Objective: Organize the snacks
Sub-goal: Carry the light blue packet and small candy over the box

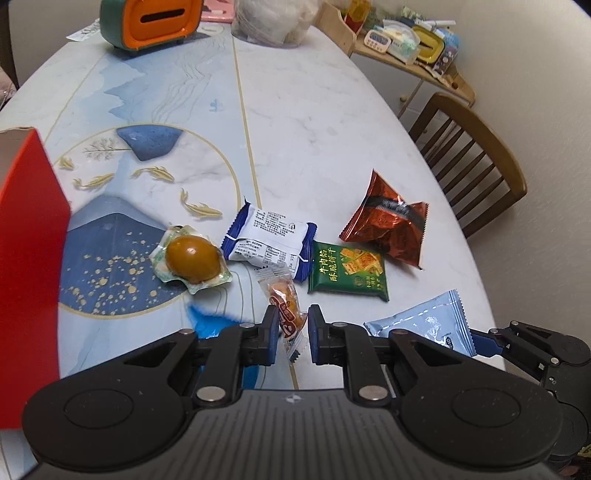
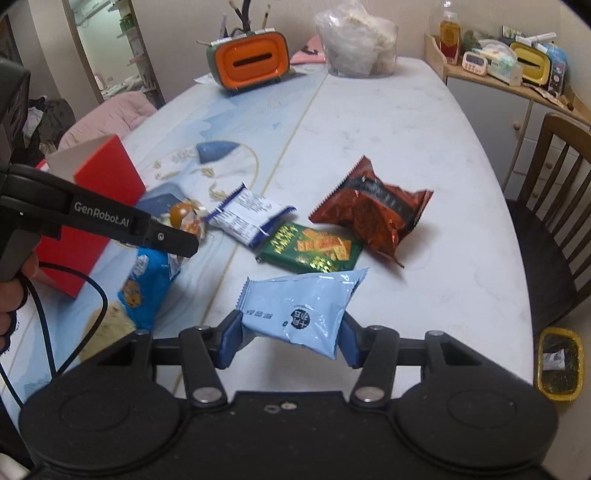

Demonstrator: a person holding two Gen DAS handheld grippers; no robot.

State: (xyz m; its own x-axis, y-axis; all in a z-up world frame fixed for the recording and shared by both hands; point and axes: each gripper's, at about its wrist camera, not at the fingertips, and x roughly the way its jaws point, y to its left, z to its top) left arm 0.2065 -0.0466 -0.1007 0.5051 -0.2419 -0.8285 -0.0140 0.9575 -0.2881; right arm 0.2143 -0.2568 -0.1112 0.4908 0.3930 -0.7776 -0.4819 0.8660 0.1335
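My left gripper (image 1: 292, 325) is shut on a small clear-wrapped orange snack (image 1: 287, 309), held just above the table. My right gripper (image 2: 291, 338) is shut on a pale blue packet (image 2: 301, 312), which also shows in the left wrist view (image 1: 428, 323). On the table lie a packed brown egg (image 1: 192, 258), a white-and-blue packet (image 1: 269, 240), a green cracker packet (image 1: 347, 271) and a red foil bag (image 1: 388, 225). A blue cookie bag (image 2: 147, 284) lies under my left gripper (image 2: 173, 243). A red box (image 1: 26, 266) stands at the left.
An orange tissue holder (image 1: 155, 22) and a clear tub of wrapped food (image 1: 273, 18) stand at the table's far end. A wooden chair (image 1: 469, 158) is by the right edge. A cluttered side shelf (image 2: 517, 70) is beyond. A yellow bin (image 2: 559, 363) sits on the floor.
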